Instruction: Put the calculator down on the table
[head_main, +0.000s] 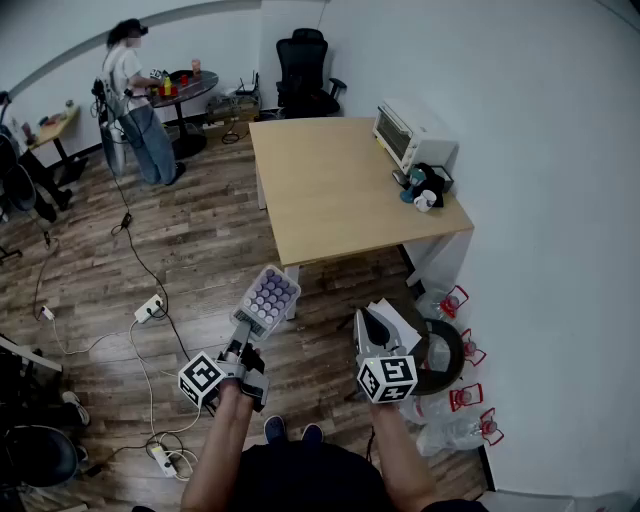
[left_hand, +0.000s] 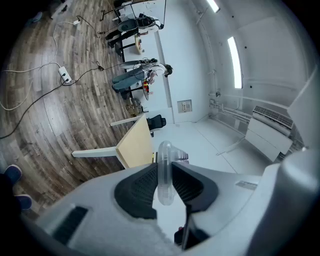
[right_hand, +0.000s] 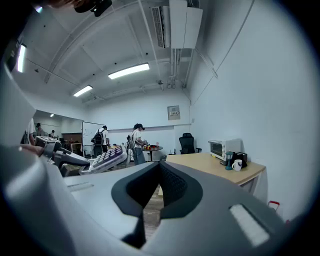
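Note:
My left gripper (head_main: 247, 326) is shut on the lower end of a white calculator (head_main: 269, 297) with purple keys, held in the air over the wooden floor, short of the table. In the left gripper view the calculator (left_hand: 164, 152) shows edge-on, pinched between the two black pads (left_hand: 137, 192). The light wooden table (head_main: 340, 190) stands ahead, its near part bare. My right gripper (head_main: 366, 320) hovers to the right of the calculator, shut and holding nothing. From the right gripper view, the calculator (right_hand: 106, 158) is at the left and the table (right_hand: 212, 163) ahead.
A toaster oven (head_main: 412, 133), a mug (head_main: 426, 201) and small dark items sit along the table's right edge. A black office chair (head_main: 303, 65) stands behind it. A person (head_main: 135, 110) works at a far round table. Cables and a power strip (head_main: 148, 308) lie left; bottles (head_main: 455, 300) line the right wall.

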